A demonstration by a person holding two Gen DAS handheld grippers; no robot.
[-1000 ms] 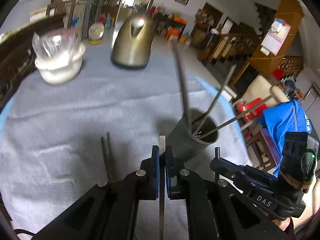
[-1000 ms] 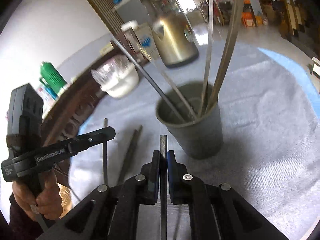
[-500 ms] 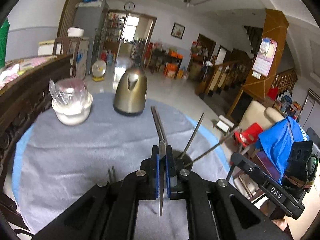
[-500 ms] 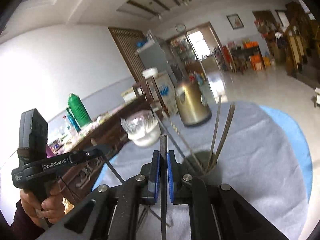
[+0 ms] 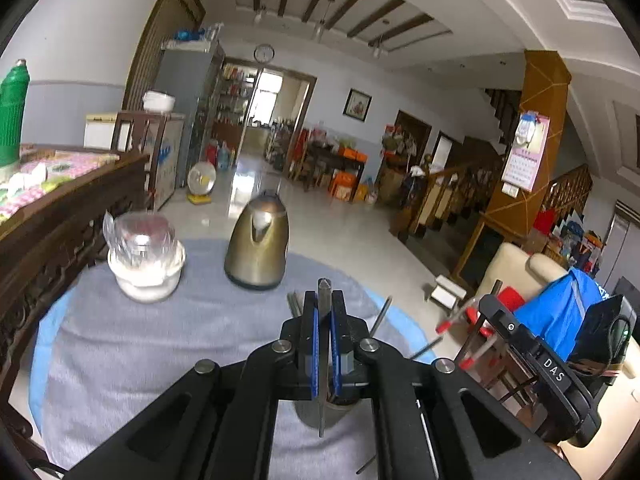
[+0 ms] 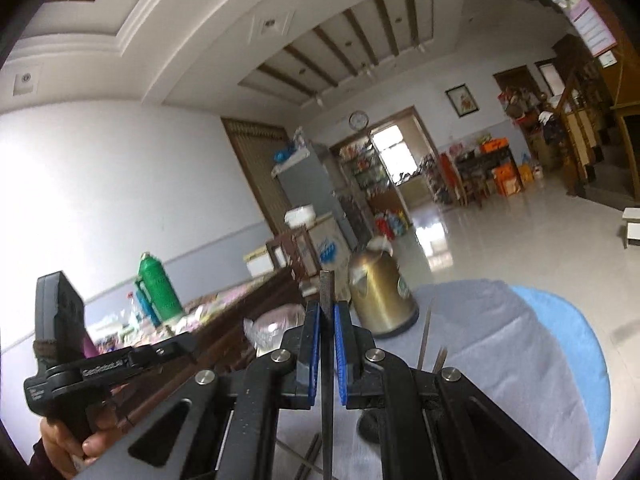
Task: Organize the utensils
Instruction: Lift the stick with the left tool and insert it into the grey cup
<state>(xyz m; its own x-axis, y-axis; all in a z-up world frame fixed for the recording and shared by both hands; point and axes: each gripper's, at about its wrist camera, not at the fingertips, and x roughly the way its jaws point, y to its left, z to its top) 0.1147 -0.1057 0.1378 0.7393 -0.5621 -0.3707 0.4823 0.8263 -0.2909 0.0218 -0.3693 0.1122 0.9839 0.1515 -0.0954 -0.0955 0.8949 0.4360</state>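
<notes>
My left gripper [image 5: 324, 300] is shut on a thin metal chopstick [image 5: 323, 408] that stands between its blue pads. Under it, half hidden by the gripper's frame, sits the grey utensil cup [image 5: 320, 414] with several chopsticks [image 5: 381, 314] leaning out. My right gripper [image 6: 327, 312] is shut on a second metal chopstick [image 6: 326, 288], held above the same cup [image 6: 366, 426]. More chopsticks [image 6: 312, 456] lie on the grey cloth [image 6: 500, 344]. Each view shows the other gripper at its edge: the right gripper [image 5: 490, 304] in the left wrist view, the left gripper [image 6: 180, 348] in the right wrist view.
A brass-coloured kettle [image 5: 258, 252] and a white bowl with a plastic-wrapped top [image 5: 146, 260] stand at the far side of the round table [image 5: 48, 344]. Dark wooden furniture [image 5: 48, 236] runs along the left. A hand [image 6: 60, 444] grips the left gripper's handle.
Both grippers have risen and tilted upward, each still holding its chopstick. The cup has slid from the middle of both views down under the gripper frames.
</notes>
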